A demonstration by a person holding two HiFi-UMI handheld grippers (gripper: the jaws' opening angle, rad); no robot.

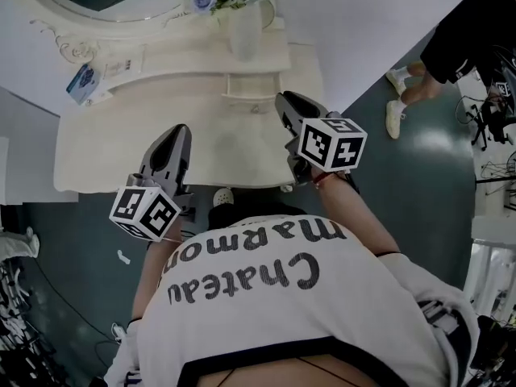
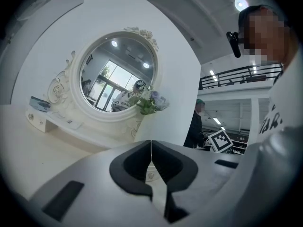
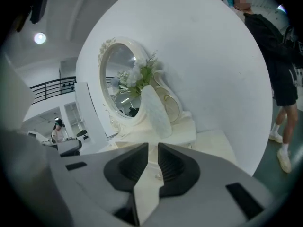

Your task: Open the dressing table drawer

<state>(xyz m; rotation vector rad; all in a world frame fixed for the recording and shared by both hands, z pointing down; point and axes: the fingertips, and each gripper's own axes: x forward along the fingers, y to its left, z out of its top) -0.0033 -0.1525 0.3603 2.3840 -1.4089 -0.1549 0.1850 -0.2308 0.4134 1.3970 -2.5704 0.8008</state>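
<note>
The cream dressing table (image 1: 121, 151) stands in front of me, with an oval mirror (image 2: 118, 74) at its back. A small raised drawer with a knob (image 1: 256, 107) sits under the white vase of flowers (image 1: 244, 27). My left gripper (image 1: 179, 133) hovers over the tabletop's near middle. Its jaws meet at the tips with nothing between them (image 2: 151, 145). My right gripper (image 1: 284, 101) is just right of the small drawer, above the top. Its jaws stand a narrow gap apart and empty (image 3: 153, 148), and a small knob (image 3: 157, 176) shows through the gap.
A blue-printed card (image 1: 83, 83) leans at the table's back left. A person in black with white shoes (image 1: 435, 63) stands on the floor to the right. Cables and equipment (image 1: 492, 119) lie at the far right. A curved white wall (image 3: 213, 70) backs the table.
</note>
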